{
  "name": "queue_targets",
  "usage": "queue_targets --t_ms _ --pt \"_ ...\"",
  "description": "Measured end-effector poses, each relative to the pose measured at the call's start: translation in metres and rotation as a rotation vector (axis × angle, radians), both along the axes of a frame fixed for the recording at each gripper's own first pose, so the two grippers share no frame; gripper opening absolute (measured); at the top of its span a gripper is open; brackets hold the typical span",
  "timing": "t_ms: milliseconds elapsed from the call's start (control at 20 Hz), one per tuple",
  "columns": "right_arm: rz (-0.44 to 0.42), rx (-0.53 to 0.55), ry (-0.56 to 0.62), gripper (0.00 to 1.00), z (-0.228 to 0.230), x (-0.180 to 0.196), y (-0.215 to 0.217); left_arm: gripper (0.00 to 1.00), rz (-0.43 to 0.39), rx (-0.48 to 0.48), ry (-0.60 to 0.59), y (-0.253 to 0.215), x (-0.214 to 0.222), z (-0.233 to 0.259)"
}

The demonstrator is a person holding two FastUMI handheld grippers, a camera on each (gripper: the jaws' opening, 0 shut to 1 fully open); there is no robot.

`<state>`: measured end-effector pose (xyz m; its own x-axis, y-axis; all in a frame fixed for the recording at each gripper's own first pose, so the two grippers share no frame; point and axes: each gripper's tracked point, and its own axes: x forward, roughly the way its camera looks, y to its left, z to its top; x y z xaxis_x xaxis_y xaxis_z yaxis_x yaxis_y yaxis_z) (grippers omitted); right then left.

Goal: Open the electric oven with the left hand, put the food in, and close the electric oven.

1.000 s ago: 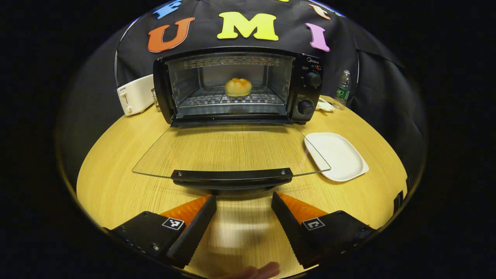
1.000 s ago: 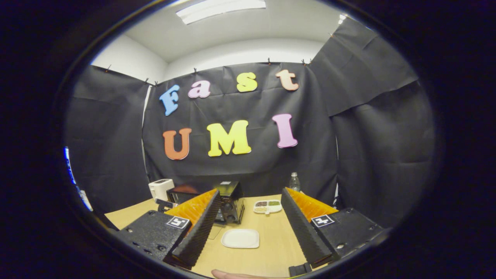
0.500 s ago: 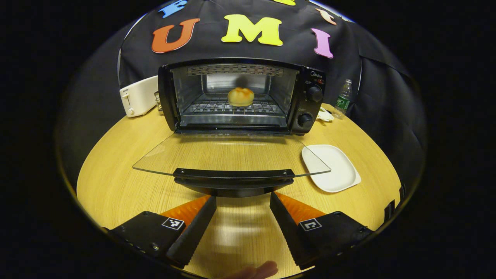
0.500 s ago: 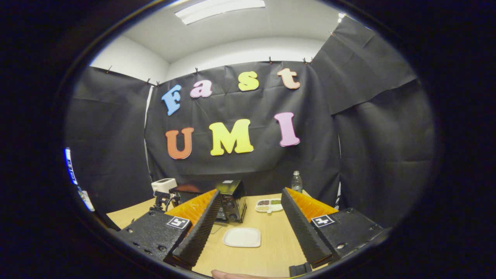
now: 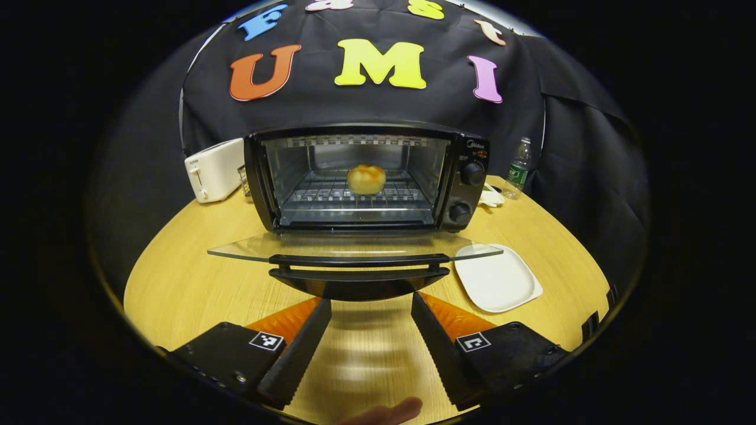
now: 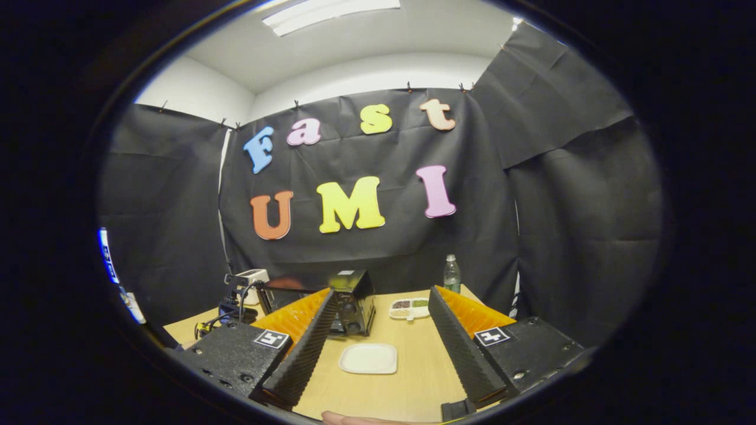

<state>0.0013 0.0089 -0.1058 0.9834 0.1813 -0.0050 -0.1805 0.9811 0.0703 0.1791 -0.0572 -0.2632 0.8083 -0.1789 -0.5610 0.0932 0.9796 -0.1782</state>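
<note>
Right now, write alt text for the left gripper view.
An open oven on a wooden table holds a bun on its rack, glass door folded down flat. The open left gripper sits just short of the door's handle. A white plate lies to the right.
</note>
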Motion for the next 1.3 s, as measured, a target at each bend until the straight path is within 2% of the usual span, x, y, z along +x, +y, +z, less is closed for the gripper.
queue_targets --t_ms 250,300,350,600,850,1200,1250,1300 --pt "-0.019 0.004 0.007 0.95 -0.004 0.003 -0.008 0.9 0.027 -0.007 -0.009 0.008 0.02 0.008" --pt "-0.022 0.006 0.008 0.95 -0.005 0.004 -0.009 0.81 0.035 -0.005 -0.035 0.011 0.028 0.016" --pt "-0.025 0.009 0.012 0.95 -0.007 0.006 -0.01 0.9 0.053 0.0 -0.068 0.017 0.037 0.024" --pt "-0.03 0.02 0.035 0.95 -0.015 0.009 -0.013 0.93 0.088 -0.022 -0.175 0.024 0.051 0.057" --pt "-0.059 0.009 0.04 0.95 -0.016 0.012 -0.023 0.92 0.101 -0.072 -0.269 0.025 0.029 0.091" --pt "-0.057 0.008 0.035 0.95 -0.013 0.007 -0.017 0.91 0.153 -0.02 -0.361 0.043 -0.011 0.13" --pt "-0.056 0.007 0.035 0.95 -0.013 0.007 -0.015 0.87 0.156 -0.02 -0.375 0.045 -0.018 0.136" --pt "-0.062 0.007 0.035 0.95 -0.012 0.007 -0.016 0.91 0.158 -0.02 -0.387 0.046 -0.025 0.144"
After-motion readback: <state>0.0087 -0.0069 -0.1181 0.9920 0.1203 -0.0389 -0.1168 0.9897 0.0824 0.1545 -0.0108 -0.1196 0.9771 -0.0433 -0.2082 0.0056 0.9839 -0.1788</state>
